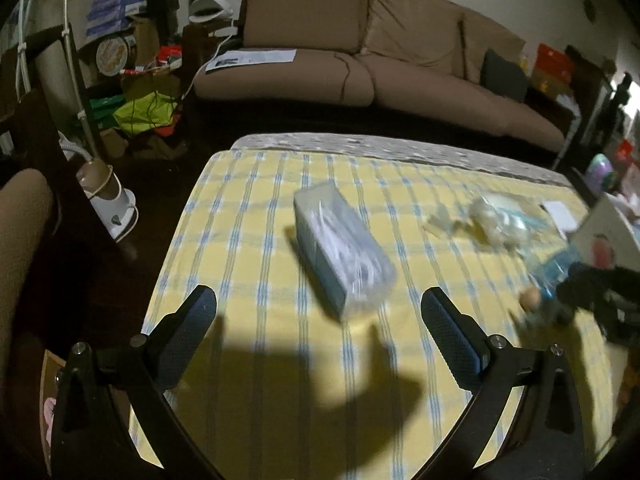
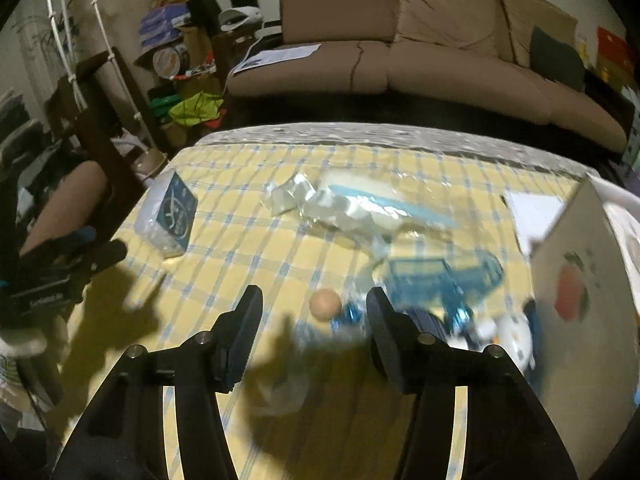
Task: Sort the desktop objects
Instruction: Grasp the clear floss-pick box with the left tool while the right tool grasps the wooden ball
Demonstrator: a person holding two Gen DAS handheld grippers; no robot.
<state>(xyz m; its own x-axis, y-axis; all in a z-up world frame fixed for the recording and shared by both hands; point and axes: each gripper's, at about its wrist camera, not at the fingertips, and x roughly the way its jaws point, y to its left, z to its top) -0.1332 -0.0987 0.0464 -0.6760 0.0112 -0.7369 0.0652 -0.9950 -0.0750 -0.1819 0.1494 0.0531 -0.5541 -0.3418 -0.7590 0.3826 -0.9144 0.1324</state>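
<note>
1. Left wrist view: the left tool (image 1: 319, 307) hangs over the near part of the desk (image 1: 248, 280), which wears a yellow and blue checked cloth. Its two fingers stand wide apart with nothing between them. Just beyond the fingertips lies a plastic-wrapped box (image 1: 342, 246), set at a slant on the cloth and touched by neither finger. Further right sit a crumpled clear wrapper (image 1: 496, 220), a blurred blue plastic item (image 1: 558, 268) and a small tan ball (image 1: 531, 298). A cardboard box (image 1: 608, 232) with a red picture stands at the right edge. The right tool (image 1: 600, 292) shows as a dark shape beside the blue item. A brown sofa (image 1: 360, 40) fills the background.

2. Right wrist view: the right tool (image 2: 315, 300) is spread open and empty, low over the cloth. The tan ball (image 2: 325, 304) lies between its fingertips, just ahead, with the blue plastic item (image 2: 444, 276) close to the right finger; contact cannot be judged through the blur. The wrapper (image 2: 352, 208) lies beyond, the wrapped box (image 2: 170, 216) far left, the cardboard box (image 2: 576, 280) right. The left tool (image 2: 60, 272) appears at the left edge.
</note>
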